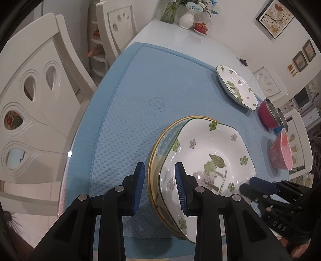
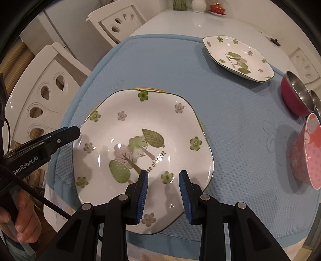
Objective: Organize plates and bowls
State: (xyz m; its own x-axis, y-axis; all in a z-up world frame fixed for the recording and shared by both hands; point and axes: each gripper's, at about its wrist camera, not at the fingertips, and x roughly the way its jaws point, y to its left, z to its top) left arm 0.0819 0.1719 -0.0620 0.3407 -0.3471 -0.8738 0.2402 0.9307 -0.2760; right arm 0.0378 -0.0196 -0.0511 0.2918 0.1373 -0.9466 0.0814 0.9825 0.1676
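A white floral plate (image 1: 210,152) (image 2: 140,140) lies on a gold-rimmed plate (image 1: 160,144) at the near side of the blue mat (image 1: 130,100). My left gripper (image 1: 159,180) is open, its jaws standing either side of the stack's left rim. My right gripper (image 2: 163,186) is open over the floral plate's near edge; it also shows in the left wrist view (image 1: 252,183). The left gripper shows in the right wrist view (image 2: 68,133) at the plate's left rim. A second floral plate (image 1: 236,86) (image 2: 238,57) lies farther back.
A red metal bowl (image 1: 268,116) (image 2: 297,96) and a pink dotted bowl (image 1: 280,152) (image 2: 309,154) sit at the mat's right. White chairs (image 1: 36,100) stand left. Vases (image 1: 186,19) and a red lidded dish (image 1: 200,27) stand at the table's far end.
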